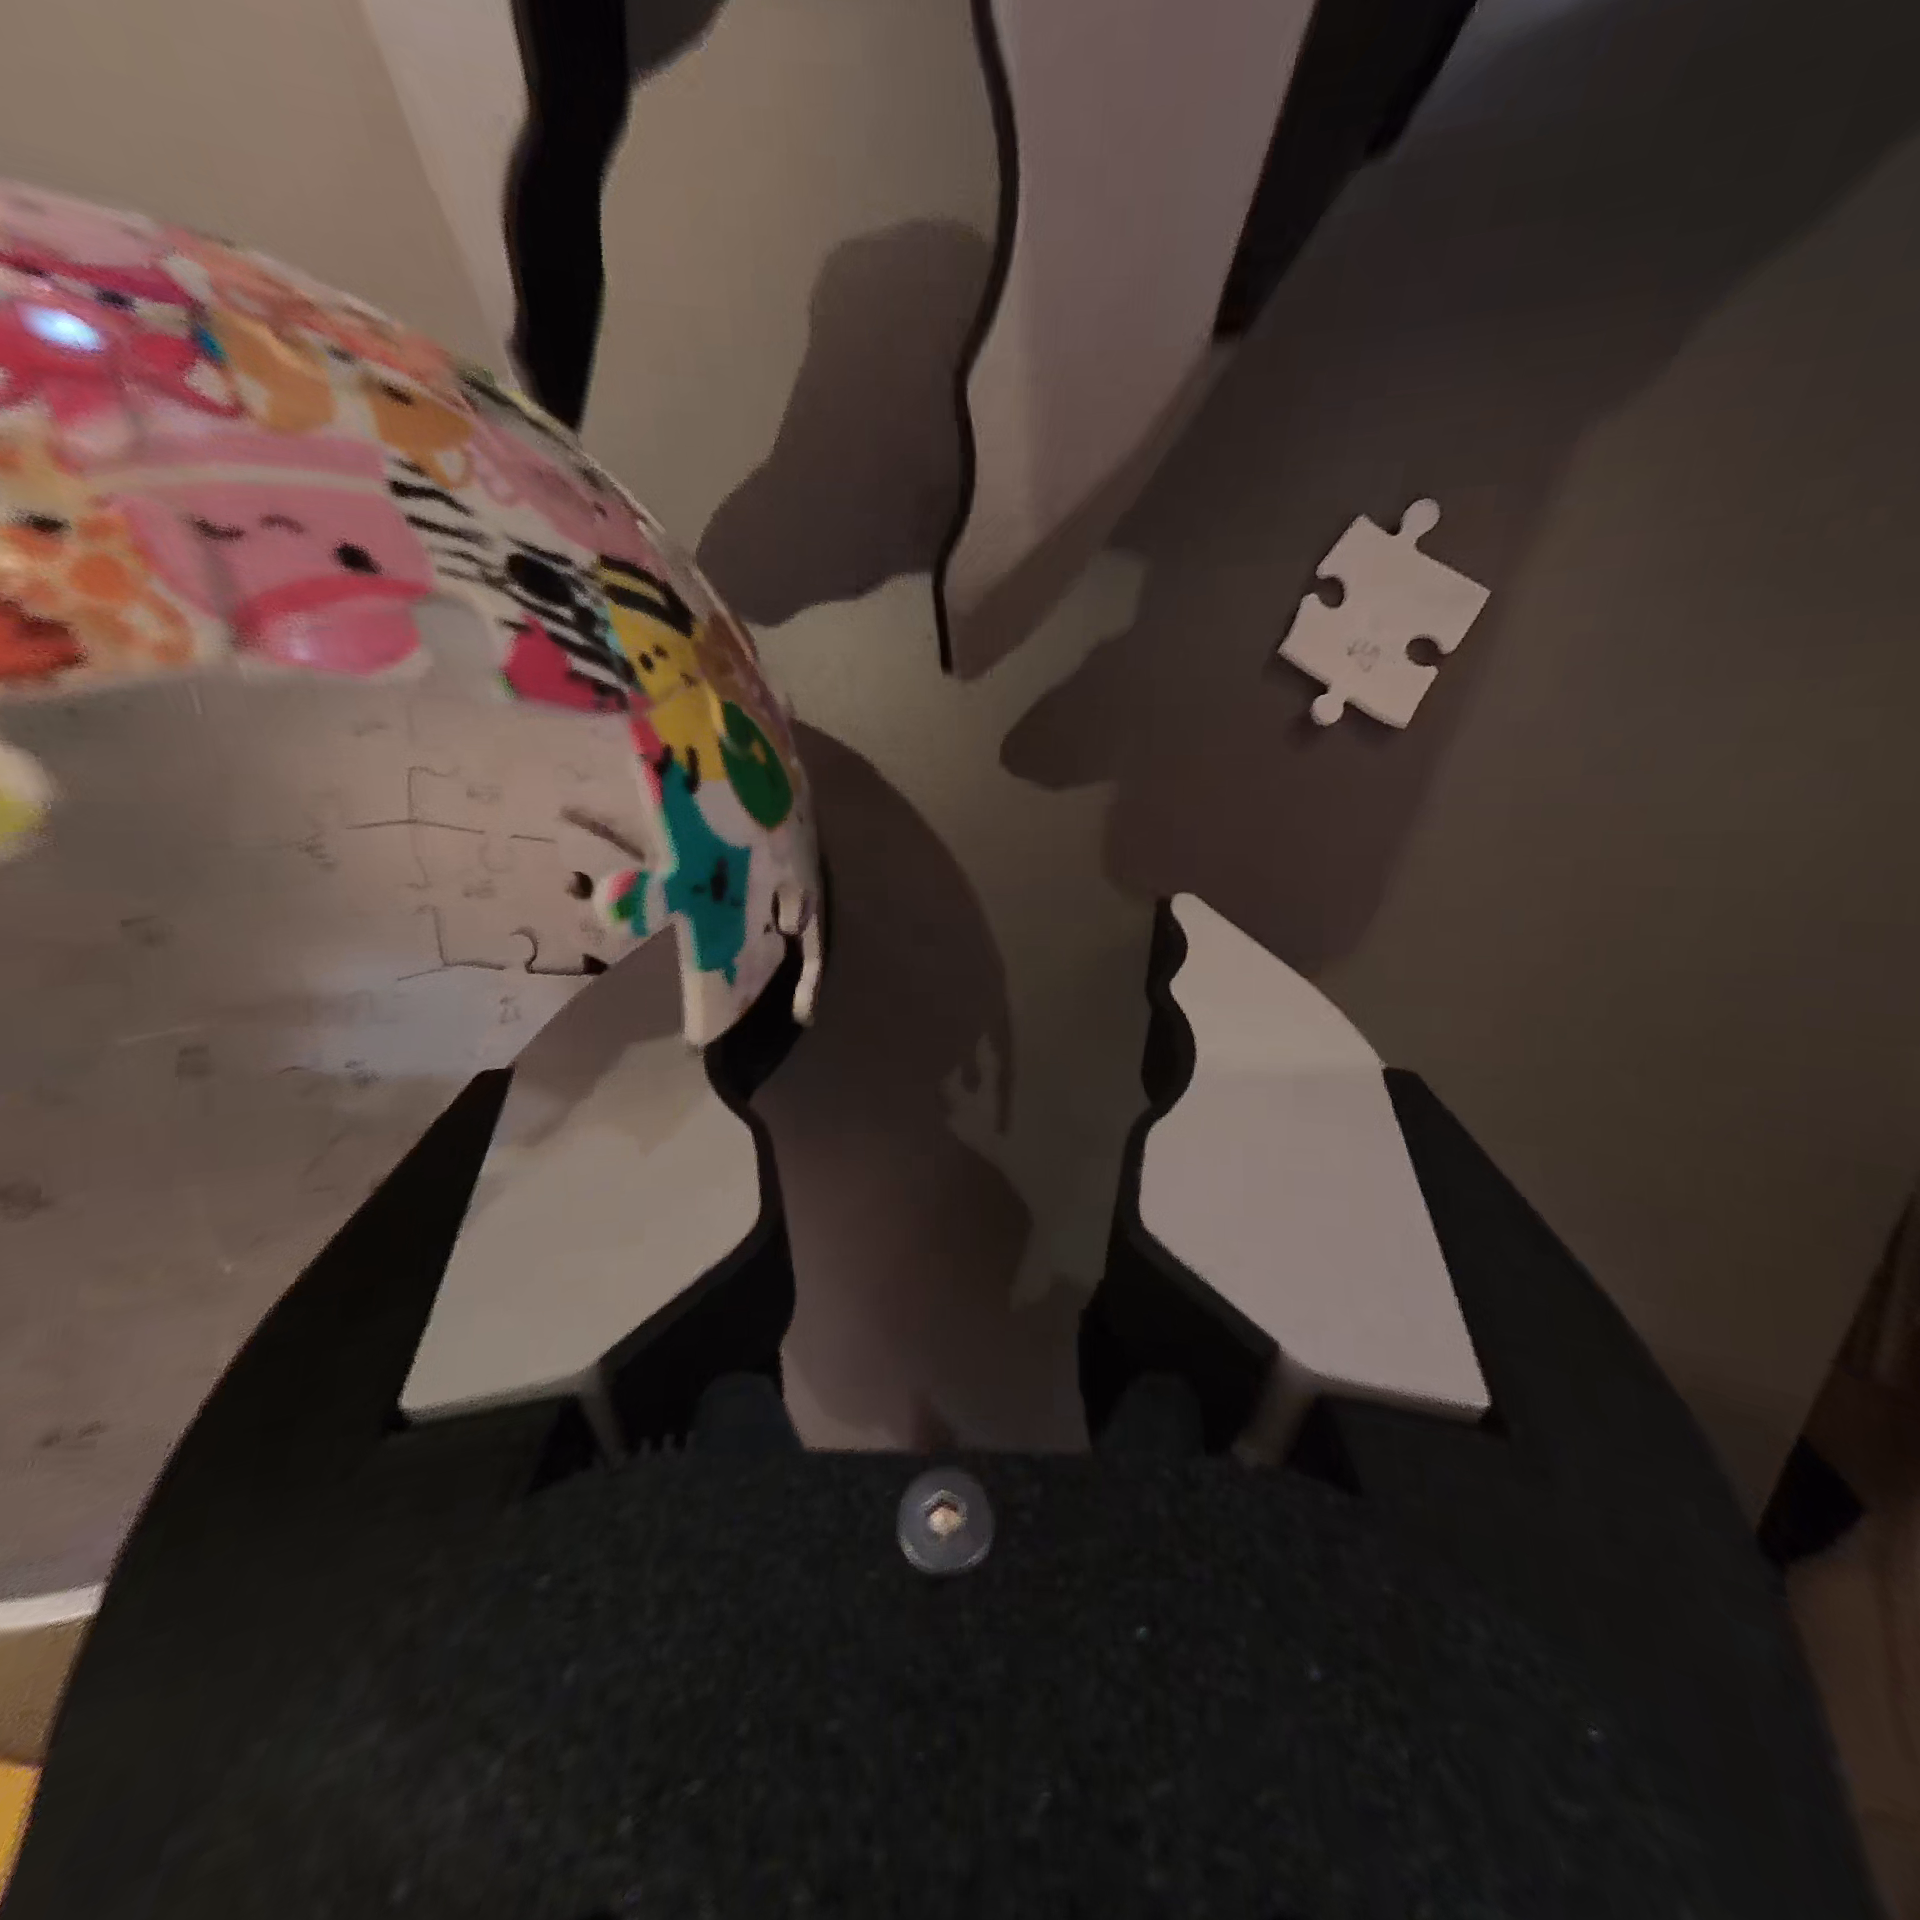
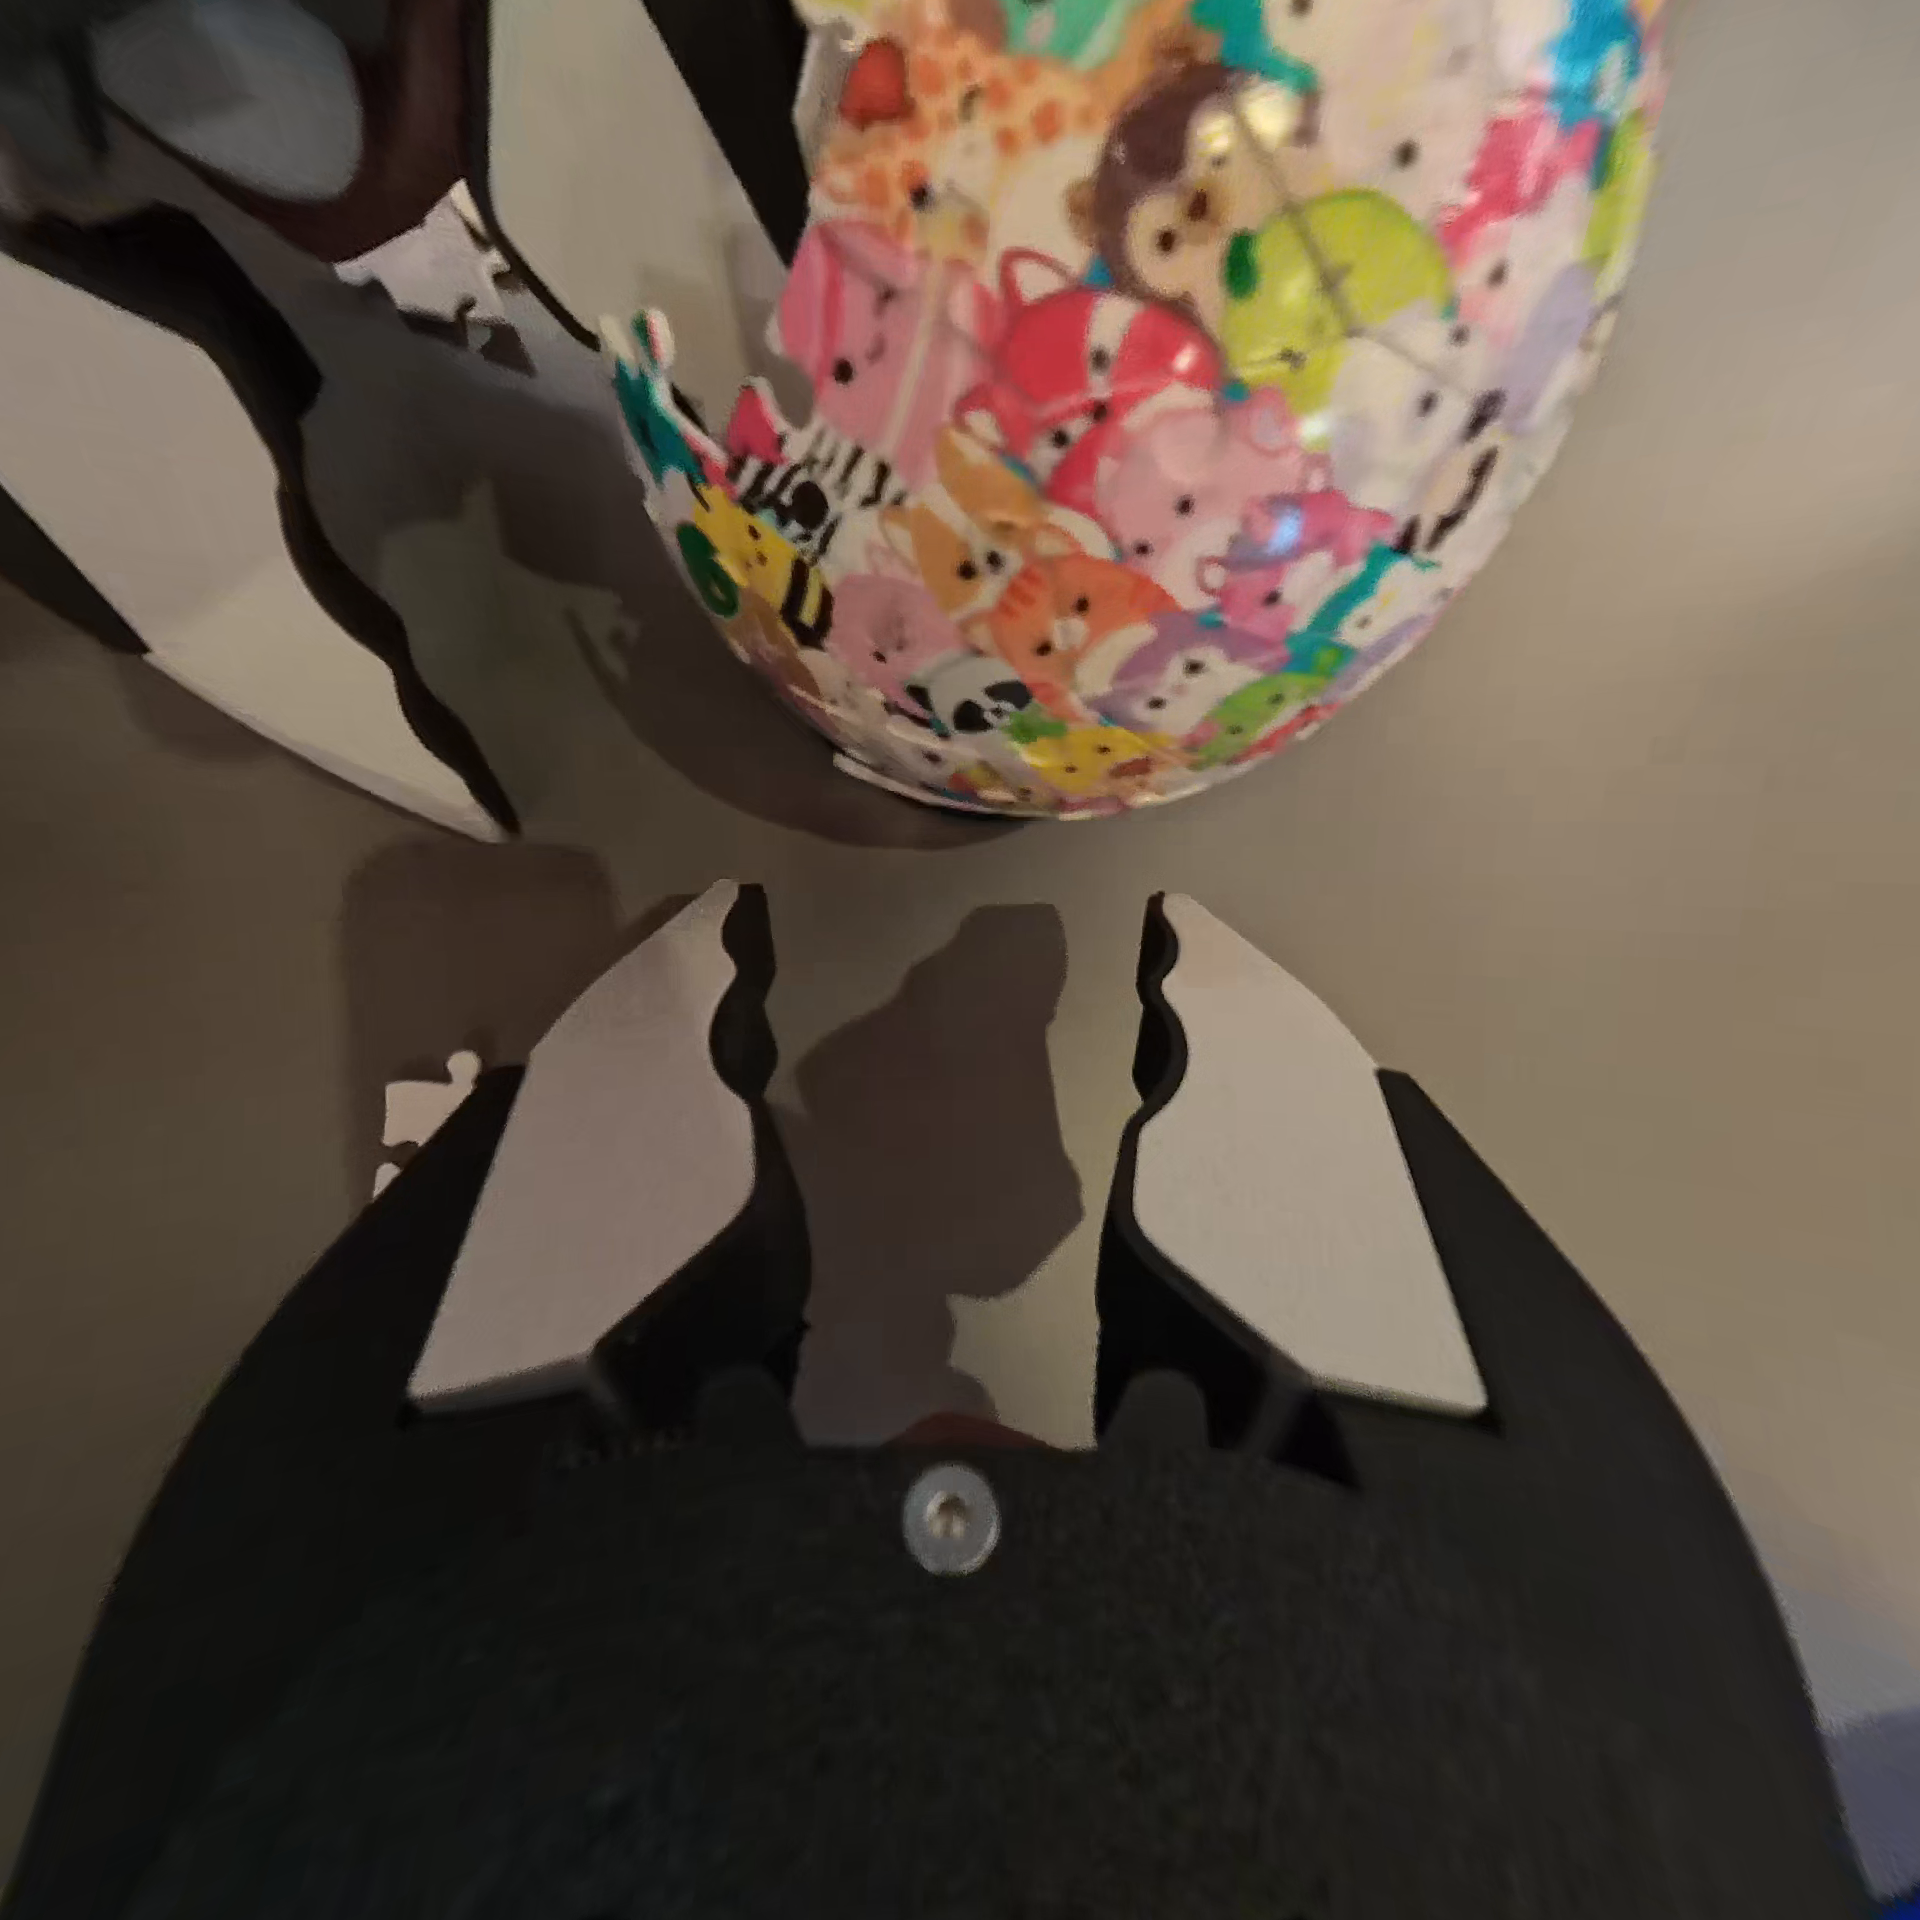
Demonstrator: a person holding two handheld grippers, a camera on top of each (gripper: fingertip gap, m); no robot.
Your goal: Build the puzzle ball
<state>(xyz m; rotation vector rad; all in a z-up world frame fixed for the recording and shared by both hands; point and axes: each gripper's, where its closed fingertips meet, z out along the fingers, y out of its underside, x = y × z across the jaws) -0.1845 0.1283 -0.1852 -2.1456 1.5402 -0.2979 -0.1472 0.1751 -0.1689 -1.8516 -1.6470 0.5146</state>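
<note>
on a plain grey table (image 1: 1662, 935) the part-built puzzle ball (image 2: 1195, 468) is stood, one side unfinished. both the left gripper (image 1: 961, 987) and right gripper (image 2: 945, 935) are held apart, empty. a loose piece (image 1: 1377, 623) likely needs picking up next.

A plain grey table (image 2: 1714, 831) with a dark chair leg (image 1: 1808, 1496) beside its edge.

Bare table (image 2: 1558, 935) between right gripper (image 2: 956, 904) and puzzle ball (image 2: 1195, 468); left gripper (image 2: 312, 520) crowding ball's left flank
</note>
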